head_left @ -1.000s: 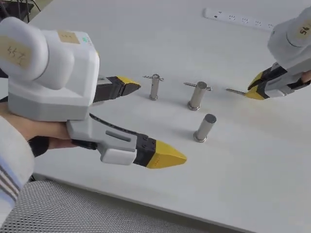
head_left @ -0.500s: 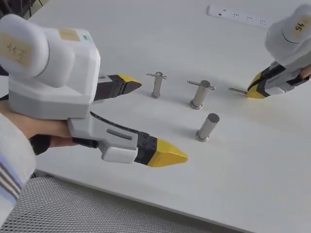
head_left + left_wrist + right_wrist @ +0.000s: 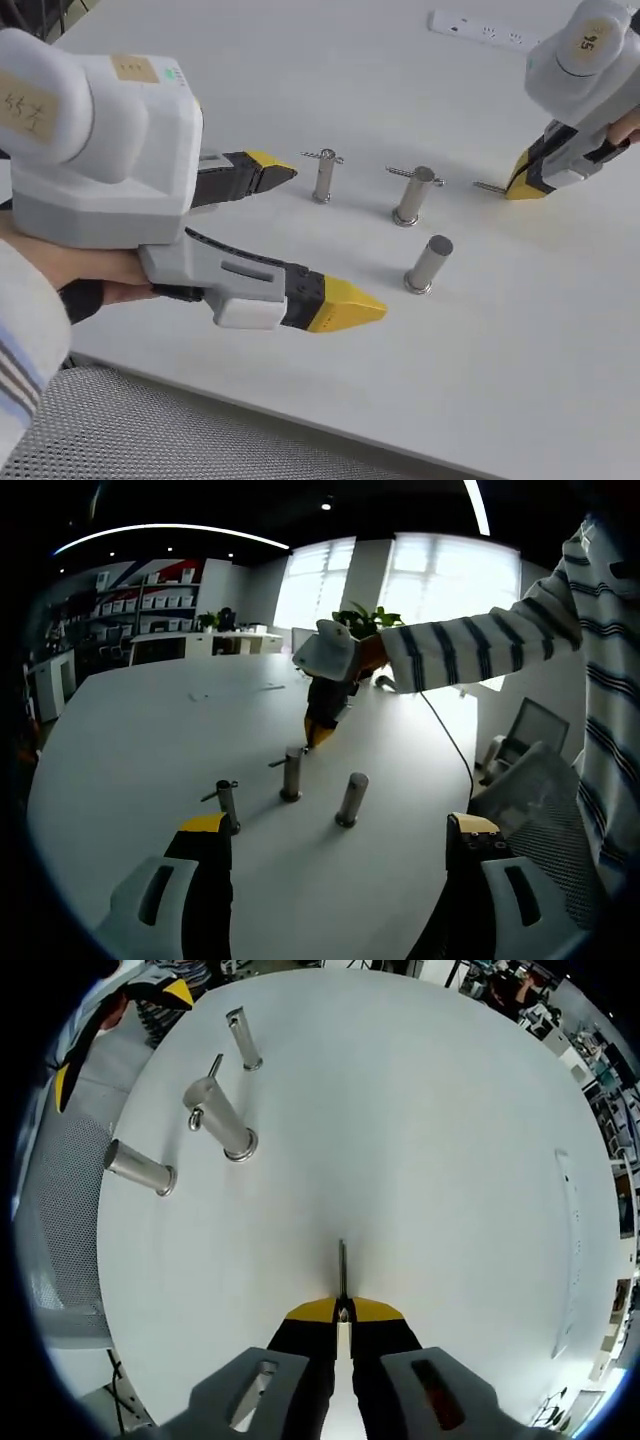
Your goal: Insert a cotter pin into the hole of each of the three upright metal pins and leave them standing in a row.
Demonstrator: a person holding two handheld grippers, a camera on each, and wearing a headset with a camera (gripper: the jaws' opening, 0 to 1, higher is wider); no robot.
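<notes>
Two of the three are done: the left metal pin point(image 3: 323, 180) and the middle metal pin point(image 3: 409, 198) stand upright side by side on the white table point(image 3: 250, 60), each with one of the fitted cotter pins point(image 3: 320, 155) crossing just below its head. The bare metal pin point(image 3: 428, 264) also stands upright but has nothing through it, and it sits nearer the person, just in front of the middle one and out of line with the other two. The step in hand looks like fetching the last piece. The right gripper point(image 3: 516, 188) is well off to the right of the group, jaws closed on the third cotter pin point(image 3: 490, 186), which sticks straight out ahead of the yellow tips, low over the table; whether it touches the surface I cannot tell. The left gripper point(image 3: 336, 241) hovers at the near left with its jaws spread wide and nothing between them, facing the three pins. A power strip point(image 3: 478, 28) lies at the far edge, clear of the work. Next, as I judge it, the right gripper has to carry the third cotter pin across to the bare metal pin, level it with the cross hole near the top (too small to make out here) and push it through. The open left gripper is well placed to close on the shaft and steady it, since a sideways push could tip so slim a post. After that, the bare metal pin needs nudging back into line with its neighbours
</notes>
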